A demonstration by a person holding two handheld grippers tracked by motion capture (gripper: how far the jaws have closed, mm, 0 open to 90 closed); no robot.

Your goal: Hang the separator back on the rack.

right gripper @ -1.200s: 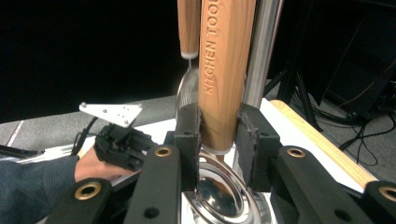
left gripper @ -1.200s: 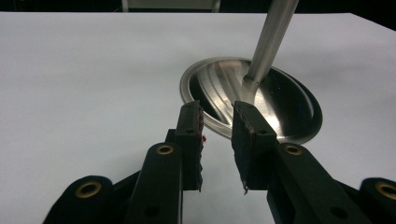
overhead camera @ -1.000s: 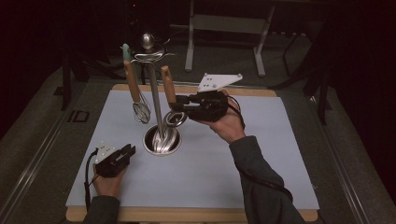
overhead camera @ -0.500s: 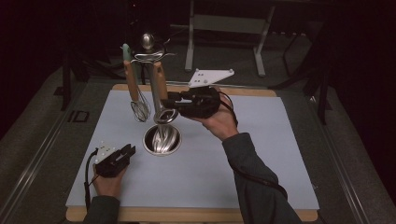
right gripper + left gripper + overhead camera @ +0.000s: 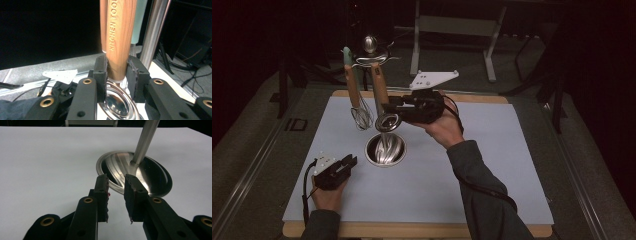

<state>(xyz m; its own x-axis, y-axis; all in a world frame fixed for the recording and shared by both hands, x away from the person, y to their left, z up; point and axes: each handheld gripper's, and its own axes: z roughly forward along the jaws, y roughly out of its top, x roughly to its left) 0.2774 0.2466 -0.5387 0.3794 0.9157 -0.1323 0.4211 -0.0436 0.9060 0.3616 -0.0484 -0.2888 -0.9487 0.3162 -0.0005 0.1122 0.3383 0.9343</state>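
Observation:
A steel utensil stand has a round base [image 5: 385, 149] on the white mat and an upright post [image 5: 145, 142] topped with hooks [image 5: 373, 59]. A whisk [image 5: 361, 117] with a wooden handle and teal tip hangs at the post's left. My right gripper [image 5: 388, 106] comes in from the right and is shut on the wooden handle [image 5: 120, 45] of a ladle, just above its steel bowl [image 5: 388, 121]. The handle stands nearly upright with its top by the hooks; whether it hangs there I cannot tell. My left gripper [image 5: 347, 162] rests open on the mat, jaws pointing at the base [image 5: 150, 177].
The mat [image 5: 492, 160] lies on a wooden table whose edge [image 5: 412, 231] shows at the front. Behind the table stand metal frame legs [image 5: 489, 50] on a dark floor. The right half of the mat is bare.
My right gripper has carried the ladle a little to the left, closer to the post, and the handle now stands more upright. The left gripper has stayed put.

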